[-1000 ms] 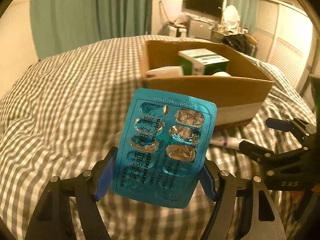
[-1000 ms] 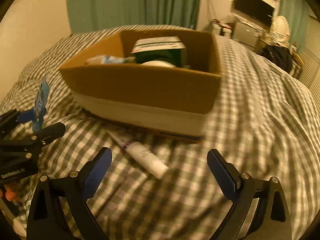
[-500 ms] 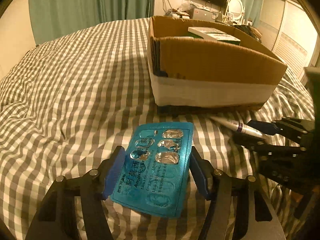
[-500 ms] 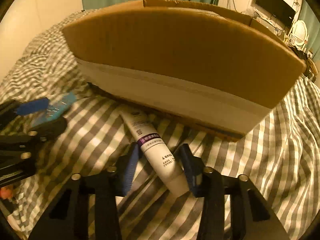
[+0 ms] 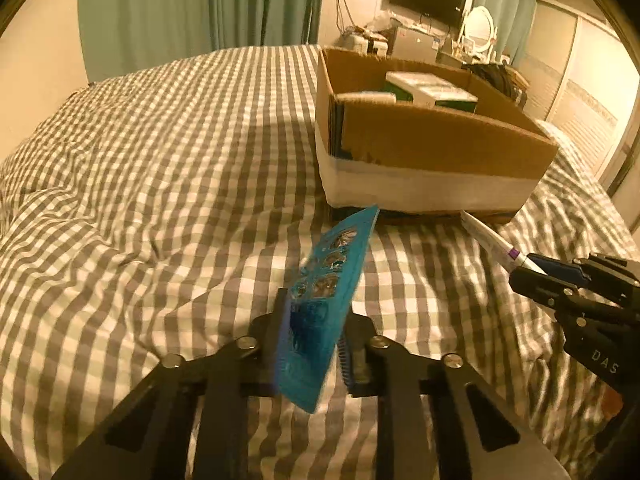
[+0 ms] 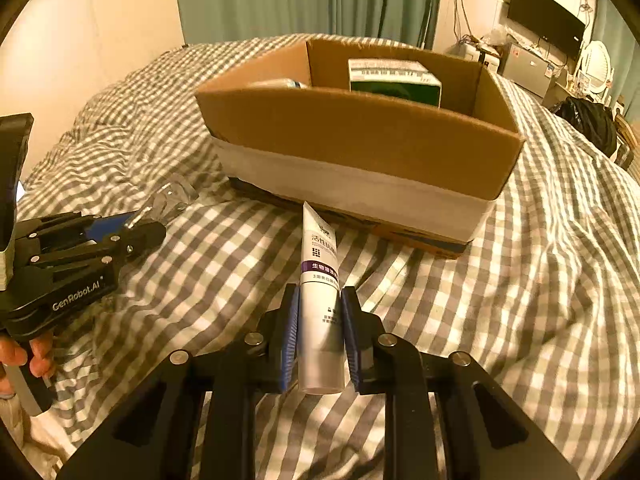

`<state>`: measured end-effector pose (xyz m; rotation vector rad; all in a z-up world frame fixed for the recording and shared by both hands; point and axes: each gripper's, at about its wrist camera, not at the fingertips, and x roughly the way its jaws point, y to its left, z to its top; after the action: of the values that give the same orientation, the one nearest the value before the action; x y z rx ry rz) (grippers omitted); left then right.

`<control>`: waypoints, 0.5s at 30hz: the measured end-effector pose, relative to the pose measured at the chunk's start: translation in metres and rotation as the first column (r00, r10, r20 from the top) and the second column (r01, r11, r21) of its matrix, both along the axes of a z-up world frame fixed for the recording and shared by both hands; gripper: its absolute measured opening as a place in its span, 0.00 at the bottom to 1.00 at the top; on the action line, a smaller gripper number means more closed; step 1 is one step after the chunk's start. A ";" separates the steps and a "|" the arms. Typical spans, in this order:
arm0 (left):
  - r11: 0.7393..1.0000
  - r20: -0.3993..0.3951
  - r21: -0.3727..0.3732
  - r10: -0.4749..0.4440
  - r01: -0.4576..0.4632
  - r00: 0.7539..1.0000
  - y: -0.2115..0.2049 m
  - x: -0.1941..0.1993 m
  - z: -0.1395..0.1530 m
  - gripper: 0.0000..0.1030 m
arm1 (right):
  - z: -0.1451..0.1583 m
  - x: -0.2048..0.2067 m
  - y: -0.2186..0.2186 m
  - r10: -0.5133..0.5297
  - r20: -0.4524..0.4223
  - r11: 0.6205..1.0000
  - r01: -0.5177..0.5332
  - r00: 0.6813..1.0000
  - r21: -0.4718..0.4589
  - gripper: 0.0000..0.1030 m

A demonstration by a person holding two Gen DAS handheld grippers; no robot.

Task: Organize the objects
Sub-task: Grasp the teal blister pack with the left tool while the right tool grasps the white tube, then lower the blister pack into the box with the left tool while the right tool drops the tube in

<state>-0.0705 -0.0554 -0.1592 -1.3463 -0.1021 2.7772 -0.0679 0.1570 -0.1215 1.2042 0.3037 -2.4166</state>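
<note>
While both jaws clamp tube (image 6: 320, 308) and blister pack (image 5: 324, 312): cardboard box (image 6: 360, 132) with green carton (image 6: 394, 78).

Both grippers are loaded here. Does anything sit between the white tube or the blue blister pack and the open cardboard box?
Nothing visible does. The white tube in the right gripper and the blue blister pack in the left gripper face only bare checked bedding before the cardboard box, whose near wall must be cleared.
</note>
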 end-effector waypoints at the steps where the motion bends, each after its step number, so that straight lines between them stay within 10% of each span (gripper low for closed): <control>1: 1.000 -0.009 0.003 0.004 -0.004 1.000 -0.001 0.003 0.004 0.16 | 0.002 0.002 -0.001 -0.001 -0.006 1.000 0.001 1.000 -0.001 0.20; 15: 0.998 -0.140 0.034 -0.040 0.045 0.989 0.019 0.023 0.071 0.08 | 0.065 0.032 0.011 -0.027 -0.153 0.999 0.020 0.988 -0.046 0.19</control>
<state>-0.0475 -0.0360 -0.0877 -1.1286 -0.1173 2.8086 -0.0360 0.1679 -0.0566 1.0094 0.2819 -2.5284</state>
